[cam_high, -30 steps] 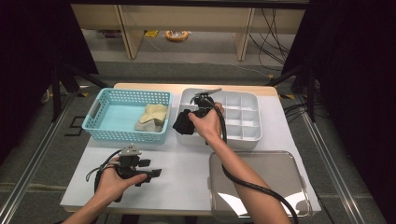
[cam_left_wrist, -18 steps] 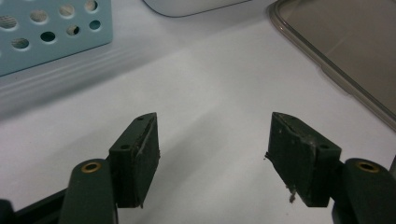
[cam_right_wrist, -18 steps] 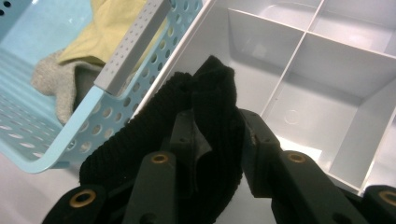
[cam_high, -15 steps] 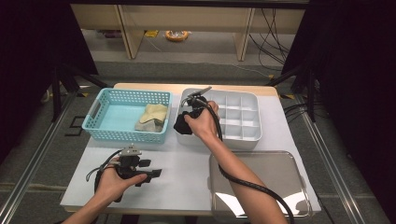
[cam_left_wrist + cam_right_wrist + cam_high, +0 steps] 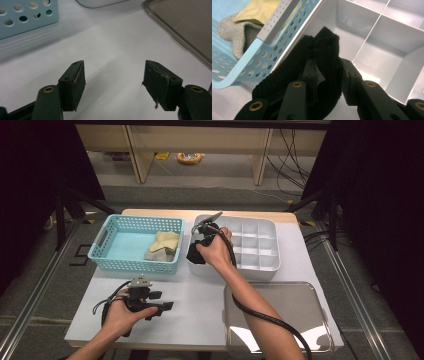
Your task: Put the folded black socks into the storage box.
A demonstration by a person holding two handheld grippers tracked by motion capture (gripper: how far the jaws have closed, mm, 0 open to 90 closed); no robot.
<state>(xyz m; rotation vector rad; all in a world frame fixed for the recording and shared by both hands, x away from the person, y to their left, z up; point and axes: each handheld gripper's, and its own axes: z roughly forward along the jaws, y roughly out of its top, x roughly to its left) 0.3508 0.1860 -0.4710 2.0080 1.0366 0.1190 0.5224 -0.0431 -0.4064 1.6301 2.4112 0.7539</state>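
On the white table [image 5: 200, 295], the teal basket [image 5: 120, 262] sits at ten o'clock and the divided white organizer [image 5: 260, 247] at one o'clock, the clear tray [image 5: 295, 315] at five. The right gripper [image 5: 325, 67] pinches a black knitted sock [image 5: 322, 52] over the organizer's near-left compartment, just beside the basket rim. The loose tail could snag that rim or drape across a divider if let go early. The left gripper [image 5: 113, 82] rests wide and empty at seven o'clock. How much sock hangs below the jaws is hidden.
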